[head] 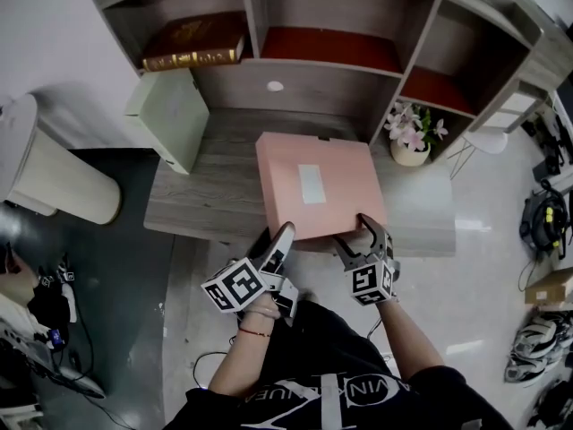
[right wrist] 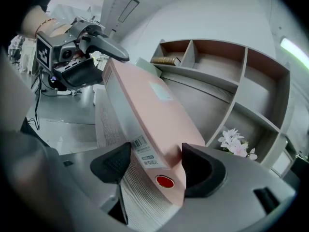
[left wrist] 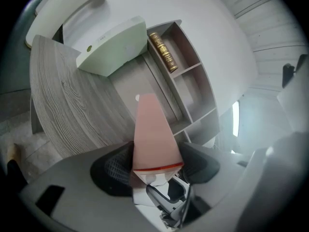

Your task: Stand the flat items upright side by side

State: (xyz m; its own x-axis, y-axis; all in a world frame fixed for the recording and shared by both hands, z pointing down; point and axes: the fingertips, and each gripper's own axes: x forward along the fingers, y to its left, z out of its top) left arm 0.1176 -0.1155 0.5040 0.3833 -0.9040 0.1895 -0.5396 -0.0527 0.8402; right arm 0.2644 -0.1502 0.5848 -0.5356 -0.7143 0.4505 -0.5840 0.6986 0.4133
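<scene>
Only right gripper view shows barcode (right wrist: 140, 143); left gripper (left wrist: 155, 166) and right gripper (right wrist: 157, 166) clamp book (head: 345, 186).

Grey wood-grain desk (head: 206, 206) with shelf unit (head: 358, 72). Pink book (head: 313, 182) between both pairs of jaws; pale green book (head: 170, 115) beyond, left; flower pot (head: 412, 143) beyond, right; brown book (head: 192, 47) shelved.

A salmon-pink book (head: 315, 184) bears a pale label and a red dot on its spine. The desk (head: 206, 195) is grey wood-grain. Far left are a pale green book (head: 170, 115) and a dark red, gold-edged book (head: 190, 36); right, pink-white flowers (head: 414, 125).
</scene>
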